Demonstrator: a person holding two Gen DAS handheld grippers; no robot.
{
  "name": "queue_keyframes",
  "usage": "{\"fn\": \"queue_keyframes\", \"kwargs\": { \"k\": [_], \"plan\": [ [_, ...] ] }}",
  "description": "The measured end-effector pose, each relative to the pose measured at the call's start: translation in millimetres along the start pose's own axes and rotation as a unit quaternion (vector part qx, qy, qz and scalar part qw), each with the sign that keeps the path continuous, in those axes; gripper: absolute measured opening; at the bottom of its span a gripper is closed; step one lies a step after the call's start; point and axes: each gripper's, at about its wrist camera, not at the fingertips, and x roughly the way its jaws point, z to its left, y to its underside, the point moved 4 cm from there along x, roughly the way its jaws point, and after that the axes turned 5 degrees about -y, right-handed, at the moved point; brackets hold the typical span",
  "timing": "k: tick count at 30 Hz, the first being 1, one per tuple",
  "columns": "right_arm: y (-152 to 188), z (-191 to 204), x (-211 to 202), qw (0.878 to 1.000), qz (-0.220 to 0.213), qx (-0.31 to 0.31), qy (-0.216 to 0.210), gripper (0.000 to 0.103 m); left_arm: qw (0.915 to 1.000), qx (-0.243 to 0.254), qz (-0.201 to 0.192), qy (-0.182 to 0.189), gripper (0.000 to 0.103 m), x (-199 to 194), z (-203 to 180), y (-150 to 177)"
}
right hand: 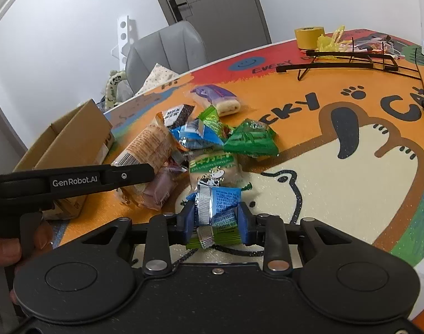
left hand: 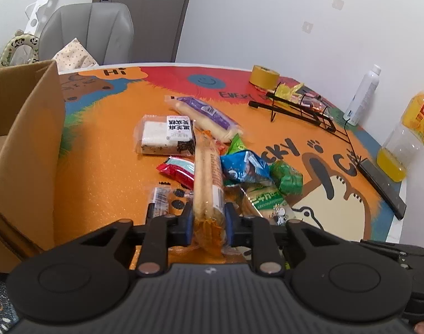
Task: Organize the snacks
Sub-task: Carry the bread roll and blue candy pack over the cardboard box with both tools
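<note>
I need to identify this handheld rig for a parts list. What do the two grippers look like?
Both are matte black plastic. The left gripper and right gripper each have blue finger pads, black linkage bars with silver round pivot pins, two round raised discs and a ribbed body. White "GenRobot.AI" lettering runs along the left gripper's side in the right wrist view. No cables or sleeves show.

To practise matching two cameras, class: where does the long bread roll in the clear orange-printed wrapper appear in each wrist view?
Left wrist view: the long bread roll in the clear orange-printed wrapper runs up from bottom centre, clamped in the left gripper.
Right wrist view: left of centre, behind the black gripper finger.
Shared landmark: yellow tape roll.
</note>
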Motion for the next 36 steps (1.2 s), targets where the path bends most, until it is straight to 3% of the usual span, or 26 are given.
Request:
{"fn": "queue_keyframes", "kwargs": {
  "k": [19,36],
  "plan": [
    [-15,24,-2,0.999,-0.025,0.0,-0.027,0.03,0.9982,0.005,-0.059,-0.014,0.02,-47,13,-17],
    [-44,71,5,0.997,-0.045,-0.03,-0.061,0.029,0.9927,-0.013,-0.105,-0.058,0.02,-92,56,-36]
  ]
}}
